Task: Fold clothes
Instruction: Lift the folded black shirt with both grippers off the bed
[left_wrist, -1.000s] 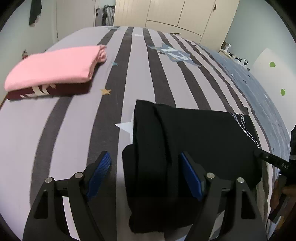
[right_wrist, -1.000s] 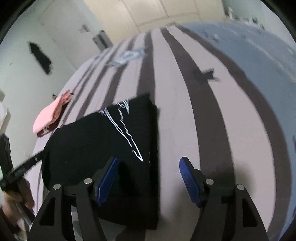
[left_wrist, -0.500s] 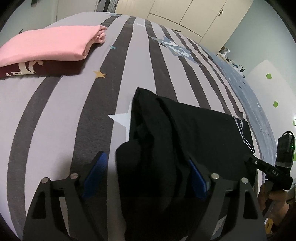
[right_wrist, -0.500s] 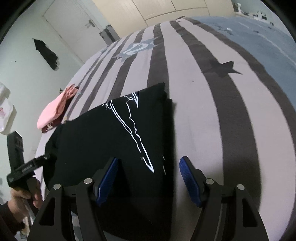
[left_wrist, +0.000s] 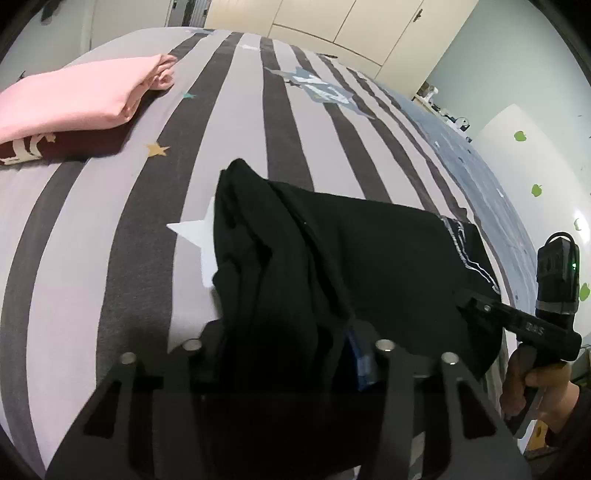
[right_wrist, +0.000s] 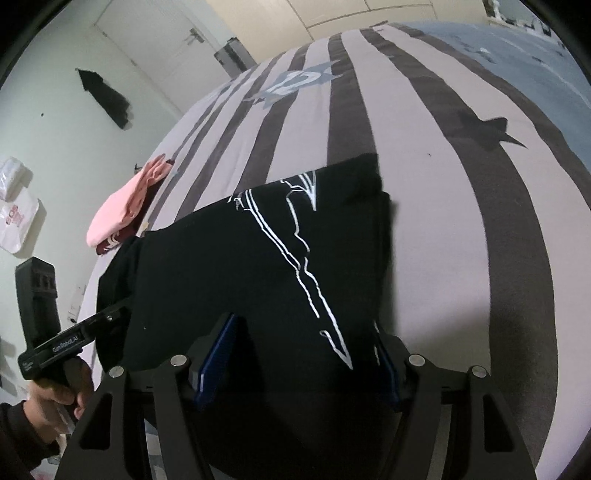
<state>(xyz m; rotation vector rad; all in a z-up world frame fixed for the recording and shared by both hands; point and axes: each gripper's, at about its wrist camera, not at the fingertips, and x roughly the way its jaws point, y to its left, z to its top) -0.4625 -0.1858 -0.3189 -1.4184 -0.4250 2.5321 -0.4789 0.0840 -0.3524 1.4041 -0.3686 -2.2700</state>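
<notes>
Black shirt (left_wrist: 369, 258) edges in both tools; bedspread (right_wrist: 461, 240) beyond

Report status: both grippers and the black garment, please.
Left gripper shut on folded black printed garment. Right gripper open, straddling its edge. Nothing in the way.

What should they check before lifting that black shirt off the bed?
1. Left gripper jaws clamped on the black shirt: ok.
2. Right gripper jaws clamped too: not ok, they stand open astride the shirt's near edge.
3. Shirt lying smooth: not ok, its left edge is bunched.
4. Left jaws holding every layer: cannot tell.
5. Bare space on the bed between the shirt and the folded pile: ok.
</notes>
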